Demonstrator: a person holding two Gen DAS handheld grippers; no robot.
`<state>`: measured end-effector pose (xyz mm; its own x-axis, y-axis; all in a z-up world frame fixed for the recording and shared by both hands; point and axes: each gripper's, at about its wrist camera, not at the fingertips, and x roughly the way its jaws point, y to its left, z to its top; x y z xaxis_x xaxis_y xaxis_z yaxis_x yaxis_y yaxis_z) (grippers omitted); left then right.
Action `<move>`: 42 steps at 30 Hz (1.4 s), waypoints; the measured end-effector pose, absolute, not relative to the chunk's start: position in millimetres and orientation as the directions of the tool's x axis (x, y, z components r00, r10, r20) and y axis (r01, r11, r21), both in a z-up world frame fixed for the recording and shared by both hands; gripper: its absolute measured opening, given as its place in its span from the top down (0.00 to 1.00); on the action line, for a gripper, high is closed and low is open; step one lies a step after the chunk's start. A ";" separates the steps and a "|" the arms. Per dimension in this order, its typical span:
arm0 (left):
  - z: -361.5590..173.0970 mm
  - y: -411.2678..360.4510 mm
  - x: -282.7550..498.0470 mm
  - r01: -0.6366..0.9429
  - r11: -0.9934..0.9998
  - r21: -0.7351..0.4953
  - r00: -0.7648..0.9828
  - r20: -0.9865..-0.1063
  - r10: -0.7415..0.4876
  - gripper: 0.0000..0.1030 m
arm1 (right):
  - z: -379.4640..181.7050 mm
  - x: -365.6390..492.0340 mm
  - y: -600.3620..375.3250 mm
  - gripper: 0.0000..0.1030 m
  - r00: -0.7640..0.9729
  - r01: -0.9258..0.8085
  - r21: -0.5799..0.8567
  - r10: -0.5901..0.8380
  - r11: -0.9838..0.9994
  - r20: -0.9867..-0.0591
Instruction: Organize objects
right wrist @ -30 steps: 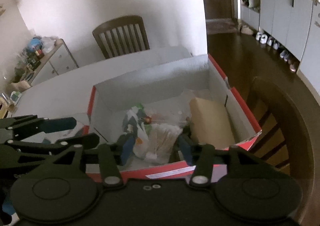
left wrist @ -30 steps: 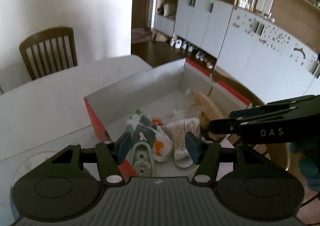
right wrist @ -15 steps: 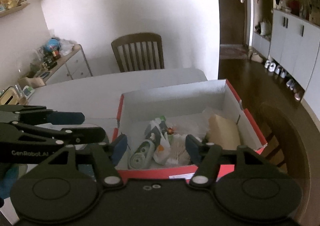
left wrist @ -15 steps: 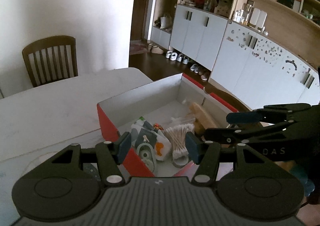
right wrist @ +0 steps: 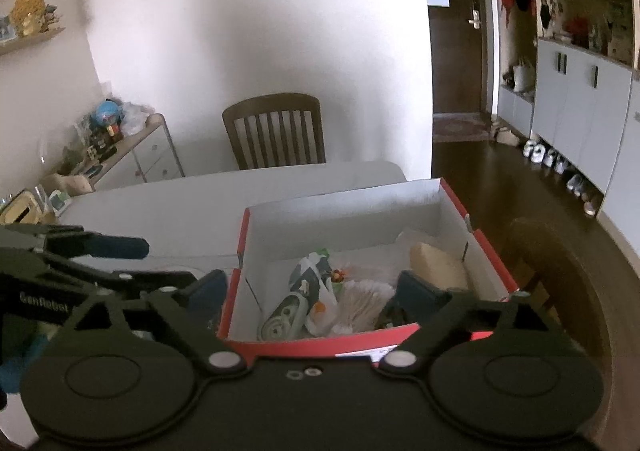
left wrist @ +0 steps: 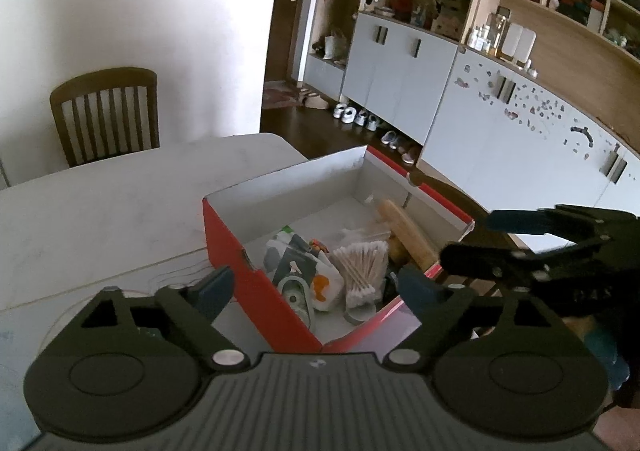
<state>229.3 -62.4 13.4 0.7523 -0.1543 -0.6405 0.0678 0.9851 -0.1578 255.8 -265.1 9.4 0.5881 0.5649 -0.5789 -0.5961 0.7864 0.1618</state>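
Note:
A red shoebox (left wrist: pixel 234 247) (right wrist: pixel 340 217) with a white inside stands at the right end of the white table (left wrist: pixel 100 203). It holds a bag of cotton swabs (left wrist: pixel 362 263) (right wrist: pixel 366 303), a white tape dispenser (left wrist: pixel 296 293) (right wrist: pixel 282 317), a patterned packet (left wrist: pixel 290 255) (right wrist: pixel 310 271) and a tan block (left wrist: pixel 404 227) (right wrist: pixel 436 263). My left gripper (left wrist: pixel 316 285) hovers above the box's near corner, its jaws opening wide and empty. My right gripper (right wrist: pixel 314 287) hangs above the near wall, jaws also opening, with nothing held.
A wooden chair (left wrist: pixel 106 111) (right wrist: pixel 276 131) stands at the table's far side, and another chair's dark back (right wrist: pixel 560 271) sits close to the box's right side. A cluttered sideboard (right wrist: pixel 132 147) lies far left. White cabinets (left wrist: pixel 400 71) line the right wall.
Both grippers have drawn back and up from the box, which now looks smaller and farther. Both pairs of jaws have spread from half shut to wide.

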 end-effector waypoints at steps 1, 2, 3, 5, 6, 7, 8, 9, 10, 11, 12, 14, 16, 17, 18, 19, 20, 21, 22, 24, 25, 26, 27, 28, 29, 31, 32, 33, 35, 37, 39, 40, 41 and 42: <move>13.1 -62.0 229.2 0.064 0.985 -0.159 0.752 -0.641 -0.152 0.07 | 9.3 254.1 -265.2 0.01 0.590 -0.599 0.156 0.565 0.785 -0.577; 13.0 -61.7 229.0 0.057 0.986 -0.155 0.754 -0.640 -0.144 0.02 | 9.7 252.5 -265.3 0.00 0.593 -0.601 0.151 0.565 0.785 -0.574; 12.8 -61.5 228.9 0.053 0.987 -0.151 0.757 -0.639 -0.138 0.00 | 10.1 251.1 -265.1 0.00 0.595 -0.602 0.147 0.564 0.785 -0.572; 12.5 -61.1 229.0 0.052 0.986 -0.158 0.755 -0.640 -0.142 0.00 | 10.0 249.7 -265.3 0.00 0.591 -0.605 0.150 0.567 0.782 -0.573; 12.5 -60.9 228.6 0.049 0.986 -0.161 0.755 -0.640 -0.142 0.00 | 10.0 248.8 -265.9 0.00 0.588 -0.606 0.155 0.571 0.780 -0.573; 12.9 -61.1 227.5 0.045 0.986 -0.158 0.758 -0.638 -0.136 0.00 | 10.0 248.4 -266.4 0.00 0.586 -0.606 0.159 0.573 0.779 -0.573; 13.2 -62.2 226.4 0.042 0.988 -0.149 0.760 -0.637 -0.128 0.00 | 9.8 247.9 -266.5 0.00 0.586 -0.605 0.160 0.572 0.780 -0.574; 13.3 -63.0 225.4 0.043 0.989 -0.143 0.761 -0.637 -0.125 0.00 | 9.5 247.2 -266.5 0.00 0.587 -0.605 0.159 0.571 0.780 -0.574; 13.5 -63.2 224.5 0.046 0.989 -0.143 0.761 -0.636 -0.127 0.00 | 9.3 246.5 -266.9 0.00 0.586 -0.605 0.159 0.572 0.780 -0.574; 13.6 -64.1 223.1 0.044 0.989 -0.141 0.762 -0.635 -0.125 0.00 | 8.9 245.8 -267.3 0.00 0.586 -0.605 0.158 0.570 0.781 -0.576; 13.7 -65.0 222.0 0.039 0.990 -0.135 0.762 -0.637 -0.117 0.00 | 8.8 245.0 -267.4 0.00 0.587 -0.604 0.157 0.569 0.782 -0.577; 13.2 -65.8 220.2 0.028 0.991 -0.131 0.760 -0.641 -0.106 0.00 | 8.4 243.2 -268.9 0.00 0.586 -0.604 0.156 0.568 0.782 -0.577; 12.5 -64.8 219.4 0.024 0.989 -0.146 0.758 -0.642 -0.113 0.00 | 8.5 242.2 -270.1 0.00 0.586 -0.602 0.158 0.568 0.783 -0.578; 12.4 -64.0 218.6 0.018 0.988 -0.151 0.760 -0.641 -0.112 0.00 | 8.6 241.8 -270.7 0.00 0.586 -0.601 0.159 0.567 0.783 -0.578; 12.4 -63.6 217.6 0.010 0.989 -0.150 0.763 -0.638 -0.104 0.00 | 8.7 241.4 -271.4 0.00 0.586 -0.600 0.161 0.567 0.784 -0.579; 12.6 -63.3 216.9 0.004 0.989 -0.147 0.765 -0.636 -0.098 0.00 | 8.4 241.0 -272.2 0.00 0.585 -0.599 0.162 0.567 0.784 -0.580; 12.9 -63.2 216.3 0.000 0.990 -0.143 0.768 -0.634 -0.092 0.00 | 8.5 240.4 -272.6 0.00 0.586 -0.598 0.160 0.565 0.785 -0.581; 13.2 -63.5 215.6 -0.003 0.991 -0.137 0.771 -0.632 -0.085 0.00 | 8.4 239.8 -273.3 0.00 0.588 -0.596 0.160 0.563 0.787 -0.580; 13.5 -63.8 215.4 -0.007 0.992 -0.130 0.771 -0.632 -0.077 0.00 | 8.5 239.1 -273.9 0.00 0.588 -0.594 0.163 0.563 0.788 -0.581; 13.7 -64.1 214.2 -0.013 0.992 -0.123 0.773 -0.631 -0.068 0.00 | 9.5 237.4 -274.8 0.00 0.589 -0.591 0.168 0.564 0.789 -0.579; 13.7 -64.0 213.7 -0.017 0.992 -0.124 0.773 -0.631 -0.066 0.00 | 9.7 236.9 -274.8 0.00 0.590 -0.591 0.167 0.564 0.789 -0.578; 13.5 -63.8 213.7 -0.020 0.992 -0.125 0.772 -0.633 -0.064 0.00 | 10.2 235.5 -274.6 0.00 0.589 -0.593 0.167 0.566 0.788 -0.577; 13.4 -63.7 213.7 -0.023 0.992 -0.124 0.771 -0.634 -0.061 0.00 | 10.1 234.4 -274.0 0.00 0.588 -0.594 0.168 0.567 0.787 -0.577; 13.4 -63.8 213.6 -0.025 0.992 -0.120 0.770 -0.635 -0.058 0.00 | 10.2 233.4 -273.5 0.00 0.586 -0.596 0.169 0.569 0.785 -0.577; 13.5 -63.8 213.2 -0.026 0.993 -0.116 0.771 -0.635 -0.054 0.00 | 10.4 232.1 -272.9 0.00 0.585 -0.598 0.169 0.571 0.783 -0.576; 13.4 -63.5 212.7 -0.028 0.993 -0.111 0.771 -0.635 -0.050 0.00 | 11.5 230.7 -272.6 0.00 0.585 -0.601 0.167 0.573 0.782 -0.574; 13.2 -63.3 212.6 -0.030 0.993 -0.110 0.770 -0.636 -0.047 0.00 | 12.0 229.7 -272.4 0.00 0.584 -0.602 0.169 0.575 0.780 -0.573; 12.8 -63.2 212.4 -0.031 0.993 -0.110 0.770 -0.637 -0.046 0.00 | 12.2 228.9 -272.2 0.00 0.582 -0.603 0.171 0.577 0.779 -0.573; 11.9 -63.2 212.3 -0.030 0.993 -0.111 0.767 -0.640 -0.049 0.00 | 12.5 227.4 -271.3 0.00 0.578 -0.607 0.173 0.580 0.776 -0.574; 11.4 -64.0 211.5 -0.027 0.994 -0.109 0.766 -0.641 -0.049 0.00 | 12.8 225.6 -270.0 0.00 0.578 -0.609 0.170 0.581 0.774 -0.574; 10.8 -65.0 210.8 -0.025 0.994 -0.104 0.766 -0.641 -0.048 0.00 | 13.3 224.1 -269.0 0.00 0.575 -0.612 0.173 0.584 0.772 -0.572; 10.7 -65.6 210.4 -0.025 0.995 -0.100 0.766 -0.641 -0.046 0.00 | 13.5 222.9 -268.1 0.00 0.575 -0.613 0.173 0.585 0.771 -0.572; 10.5 -66.0 210.0 -0.024 0.995 -0.098 0.767 -0.641 -0.045 0.00 | 13.5 222.1 -267.0 0.00 0.573 -0.615 0.173 0.587 0.769 -0.572; 10.3 -66.3 209.5 -0.021 0.995 -0.099 0.767 -0.640 -0.048 0.00 | 13.6 220.9 -265.7 0.00 0.571 -0.618 0.172 0.588 0.768 -0.573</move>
<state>209.5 -66.3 10.3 0.7666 -0.0479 -0.6404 -0.0208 0.9948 -0.0994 220.9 -265.7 13.6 0.5709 0.5876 -0.5733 -0.6176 0.7676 0.1717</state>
